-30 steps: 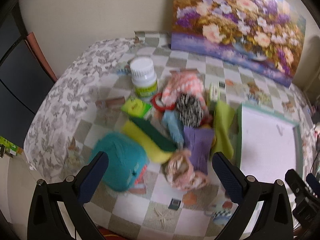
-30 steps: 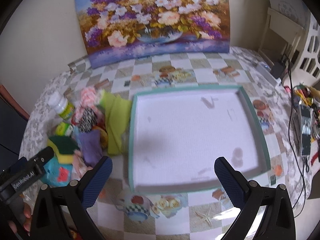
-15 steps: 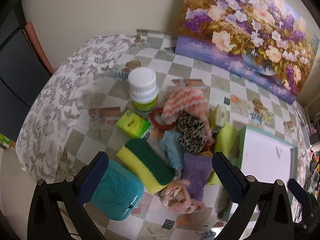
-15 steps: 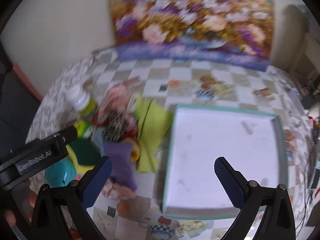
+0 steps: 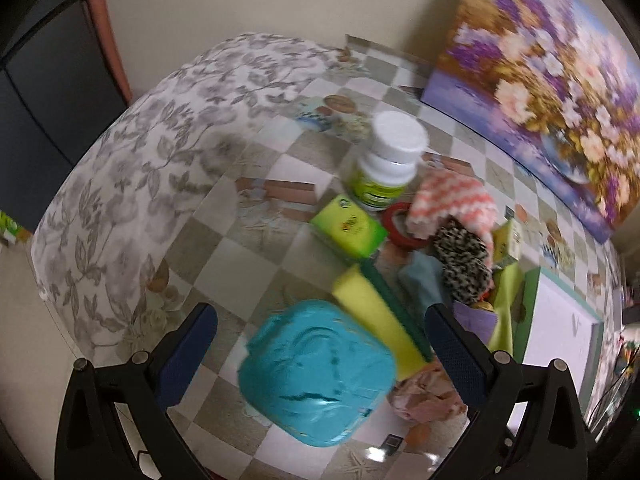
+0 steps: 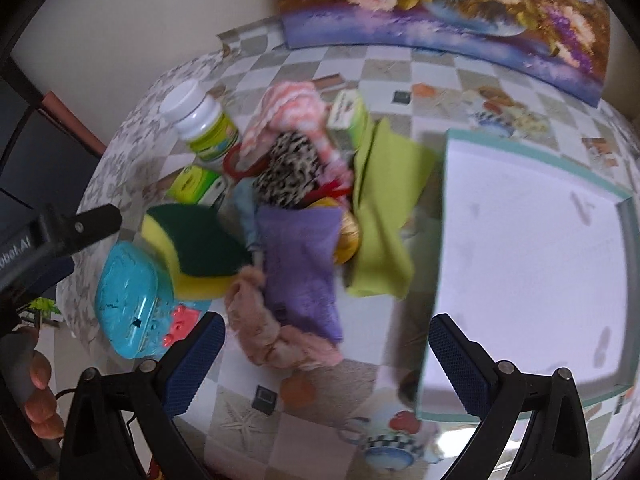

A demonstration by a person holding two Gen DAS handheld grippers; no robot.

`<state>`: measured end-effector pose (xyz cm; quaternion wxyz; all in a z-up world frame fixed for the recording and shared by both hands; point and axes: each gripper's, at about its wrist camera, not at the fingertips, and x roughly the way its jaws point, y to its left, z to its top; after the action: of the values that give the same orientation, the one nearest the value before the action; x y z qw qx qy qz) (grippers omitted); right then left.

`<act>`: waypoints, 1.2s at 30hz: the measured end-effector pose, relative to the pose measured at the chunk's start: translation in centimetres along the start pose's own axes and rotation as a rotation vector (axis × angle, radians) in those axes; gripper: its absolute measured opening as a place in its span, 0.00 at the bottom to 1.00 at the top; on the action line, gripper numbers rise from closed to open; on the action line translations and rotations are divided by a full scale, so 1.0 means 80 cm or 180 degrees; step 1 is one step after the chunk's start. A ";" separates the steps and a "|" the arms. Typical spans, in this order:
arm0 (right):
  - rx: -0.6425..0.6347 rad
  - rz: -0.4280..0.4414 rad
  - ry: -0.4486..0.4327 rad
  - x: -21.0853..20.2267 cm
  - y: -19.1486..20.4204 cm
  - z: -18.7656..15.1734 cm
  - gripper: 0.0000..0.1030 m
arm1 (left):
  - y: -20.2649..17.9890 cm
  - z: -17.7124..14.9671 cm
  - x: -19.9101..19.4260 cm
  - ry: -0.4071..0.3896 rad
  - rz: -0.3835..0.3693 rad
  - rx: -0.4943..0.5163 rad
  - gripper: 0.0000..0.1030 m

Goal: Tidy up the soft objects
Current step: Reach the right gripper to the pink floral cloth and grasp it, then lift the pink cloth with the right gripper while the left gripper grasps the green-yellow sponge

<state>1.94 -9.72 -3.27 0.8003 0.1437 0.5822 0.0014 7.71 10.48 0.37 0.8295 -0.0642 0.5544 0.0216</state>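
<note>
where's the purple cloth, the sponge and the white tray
purple cloth (image 6: 300, 264), right wrist view, middle of the fabric
sponge (image 6: 200, 240), right wrist view, green scouring top
white tray (image 6: 532, 264), right wrist view, bare floor

Landmark: sponge (image 6: 196, 246), near the table (image 5: 248, 256) front-left edge. Lidded box (image 6: 126, 300) just left-front of the sponge, touching it. Small carton (image 6: 194, 184) behind the sponge; bottle (image 6: 204, 124) upright behind that, tape ring (image 6: 240, 164) at its base. Folded towel (image 6: 300, 268) right of the sponge, crumpled cloth (image 6: 276, 332) in front of it. Spotted cloth (image 6: 294, 168) behind the towel, striped cloth (image 6: 290, 112) further back. Flat cloth (image 6: 384, 216) right of the towel; tray (image 6: 532, 264) right of that, well apart from the sponge. Painting (image 6: 440, 8) leans on the wall behind everything.
</note>
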 end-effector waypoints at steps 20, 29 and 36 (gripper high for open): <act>-0.0253 0.0035 0.0419 0.070 0.044 -0.023 0.68 | 0.010 -0.002 0.022 0.0101 -0.0059 0.0001 1.00; -0.0185 0.0154 0.0380 0.064 0.034 -0.021 0.36 | 0.003 -0.002 0.026 0.0160 -0.0092 0.0022 1.00; -0.0134 0.0238 0.0242 0.040 0.017 -0.013 0.29 | -0.008 0.000 0.025 0.0199 -0.0140 0.0119 1.00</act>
<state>2.24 -7.60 -6.25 0.7798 0.1483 0.6063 0.0490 8.55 9.78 -1.40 0.8131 -0.0615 0.5788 -0.0089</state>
